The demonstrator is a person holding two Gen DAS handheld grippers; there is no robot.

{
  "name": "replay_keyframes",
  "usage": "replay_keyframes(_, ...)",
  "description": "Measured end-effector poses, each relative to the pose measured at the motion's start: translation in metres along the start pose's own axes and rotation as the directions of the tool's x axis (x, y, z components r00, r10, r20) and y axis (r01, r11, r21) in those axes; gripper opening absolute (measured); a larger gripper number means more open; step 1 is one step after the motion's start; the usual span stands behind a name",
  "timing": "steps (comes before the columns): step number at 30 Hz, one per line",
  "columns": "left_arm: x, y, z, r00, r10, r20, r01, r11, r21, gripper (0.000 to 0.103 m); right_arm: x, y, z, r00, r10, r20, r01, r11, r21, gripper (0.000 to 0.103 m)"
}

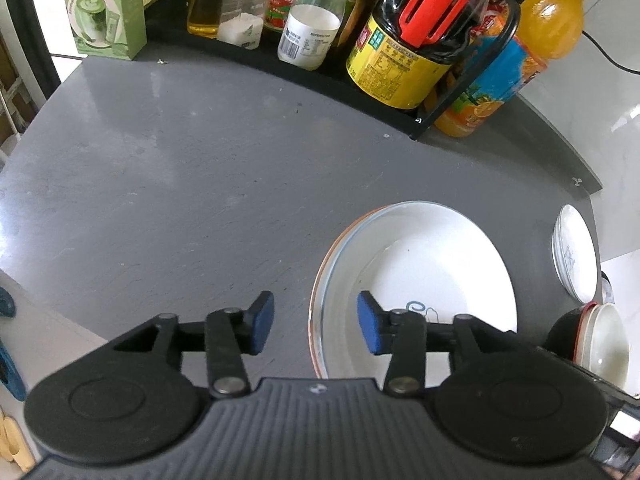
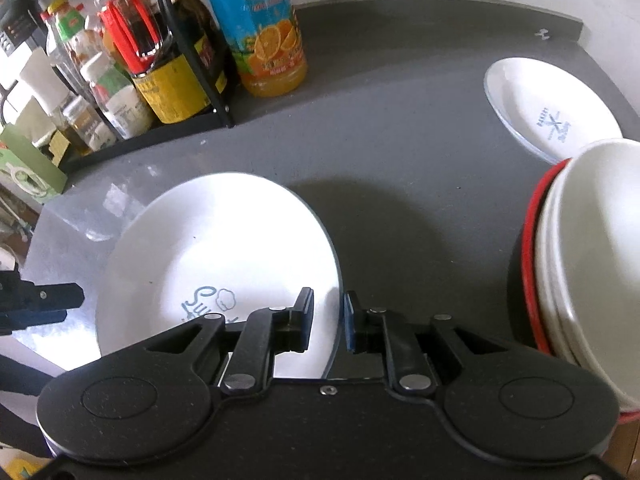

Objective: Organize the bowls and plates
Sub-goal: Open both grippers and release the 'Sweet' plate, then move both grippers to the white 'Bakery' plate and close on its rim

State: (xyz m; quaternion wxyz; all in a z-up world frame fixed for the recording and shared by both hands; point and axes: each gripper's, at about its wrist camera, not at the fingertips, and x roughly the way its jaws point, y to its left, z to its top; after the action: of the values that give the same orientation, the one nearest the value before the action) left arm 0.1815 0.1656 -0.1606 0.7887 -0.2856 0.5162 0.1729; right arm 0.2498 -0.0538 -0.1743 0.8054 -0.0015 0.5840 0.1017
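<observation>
Left gripper [image 1: 316, 322]: hovering over the grey counter [image 1: 180, 184], fingers spread wide and gripping nothing; the plate's left rim is sitting between the pads.
Large plate [image 2: 208, 248]: lying flat on the counter, white, shallow, showing blue lettering near its front edge.
Right gripper [image 2: 327, 320]: fingers straddling the plate's right rim, narrowly parted; whether they are pinching it, cannot tell.
Small plate [image 2: 548, 108]: resting far right, well apart.
Stacked bowls [image 2: 588, 260]: sitting just right of the right gripper.

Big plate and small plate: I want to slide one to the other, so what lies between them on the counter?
Nothing: in the right wrist view, only bare grey counter separates the big plate from the small plate.
</observation>
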Motion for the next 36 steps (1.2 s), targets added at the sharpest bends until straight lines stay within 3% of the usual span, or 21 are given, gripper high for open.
replay_keyframes(1,-0.002,-0.001,-0.001,1.000,-0.001,0.006,0.001,1.000,0.007,0.051,-0.005,-0.001,-0.001,1.000,0.004,0.006,-0.004,1.000,0.012,0.020)
replay_keyframes(6,-0.013,-0.005,-0.004,0.999,-0.004,0.044,0.002,0.999,0.032,0.072,-0.039,-0.004,-0.002,0.998,0.015,0.068,-0.018,0.999,0.043,0.047)
replay_keyframes(14,-0.021,-0.037,-0.005,0.996,-0.047,0.072,0.039,0.994,0.107,0.080,-0.089,-0.022,0.001,0.987,-0.004,0.159,-0.006,0.998,0.062,0.072)
replay_keyframes(25,-0.017,-0.108,-0.007,0.993,-0.094,0.066,0.076,0.970,0.229,0.080,-0.117,-0.081,0.022,0.971,-0.035,0.236,0.001,0.990,0.143,0.080)
replay_keyframes(36,0.005,-0.195,0.008,0.992,-0.121,0.047,0.106,0.963,0.246,0.080,-0.115,-0.166,0.067,0.970,-0.024,0.244,-0.018,0.985,0.172,0.081)
